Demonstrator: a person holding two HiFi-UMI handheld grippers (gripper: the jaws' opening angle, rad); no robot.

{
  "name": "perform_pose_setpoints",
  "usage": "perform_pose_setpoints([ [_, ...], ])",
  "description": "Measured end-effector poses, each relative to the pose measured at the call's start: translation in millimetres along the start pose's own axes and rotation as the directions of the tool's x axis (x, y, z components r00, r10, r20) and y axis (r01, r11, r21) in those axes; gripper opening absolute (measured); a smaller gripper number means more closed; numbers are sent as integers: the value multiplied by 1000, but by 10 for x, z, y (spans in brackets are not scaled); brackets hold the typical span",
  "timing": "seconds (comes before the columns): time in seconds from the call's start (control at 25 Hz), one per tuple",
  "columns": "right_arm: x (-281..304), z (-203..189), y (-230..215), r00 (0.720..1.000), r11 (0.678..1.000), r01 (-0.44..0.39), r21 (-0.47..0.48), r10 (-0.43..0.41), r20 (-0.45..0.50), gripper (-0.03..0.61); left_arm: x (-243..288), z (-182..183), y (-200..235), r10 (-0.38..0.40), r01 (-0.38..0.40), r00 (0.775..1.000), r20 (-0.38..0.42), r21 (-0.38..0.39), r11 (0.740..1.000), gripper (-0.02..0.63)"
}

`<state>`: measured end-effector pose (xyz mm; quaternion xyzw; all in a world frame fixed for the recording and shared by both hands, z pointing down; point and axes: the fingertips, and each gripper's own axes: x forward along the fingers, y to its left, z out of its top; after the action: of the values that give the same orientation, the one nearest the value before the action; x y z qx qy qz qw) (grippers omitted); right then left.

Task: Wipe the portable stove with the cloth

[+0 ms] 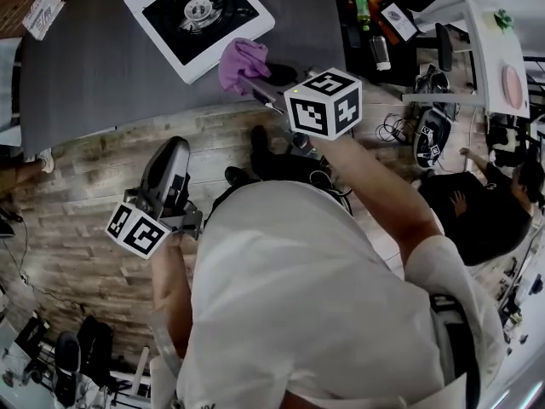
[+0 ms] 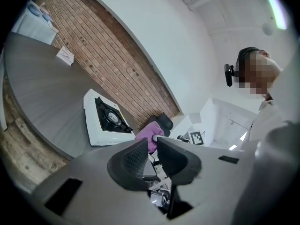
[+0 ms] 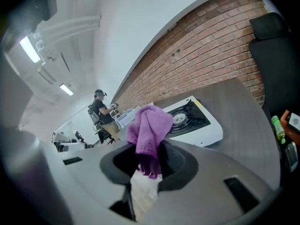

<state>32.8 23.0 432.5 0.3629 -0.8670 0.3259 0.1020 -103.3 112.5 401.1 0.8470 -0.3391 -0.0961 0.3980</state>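
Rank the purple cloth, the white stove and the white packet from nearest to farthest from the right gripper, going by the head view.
1. Purple cloth: clamped in the right gripper.
2. White stove: just beyond, on the grey table.
3. White packet: far-left table corner.

Two grippers are in view. The left gripper [image 2: 150, 150] has nothing between its narrowly parted jaws, and the right gripper [image 3: 147, 159] has one purple cloth [image 1: 241, 62] pinched between its jaws. There are two marker cubes, one on each gripper [image 1: 324, 102] [image 1: 136, 228]. One portable stove [image 1: 198, 21] with one burner [image 1: 197, 8] sits on the one grey worktop [image 1: 94, 66], just beyond the right jaws. One paper card [image 1: 43, 13] lies far left of both jaws. One green bottle [image 1: 361, 5] stands right of the right jaws. One seated person [image 1: 494, 211] is farther right.
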Motion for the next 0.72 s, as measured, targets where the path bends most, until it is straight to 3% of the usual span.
perform_pose_setpoints([
  [0.72, -769, -390, 799, 996, 998, 51, -37, -48, 76, 103, -688, -130, -404, -126, 125, 992, 11, 45, 991, 65],
])
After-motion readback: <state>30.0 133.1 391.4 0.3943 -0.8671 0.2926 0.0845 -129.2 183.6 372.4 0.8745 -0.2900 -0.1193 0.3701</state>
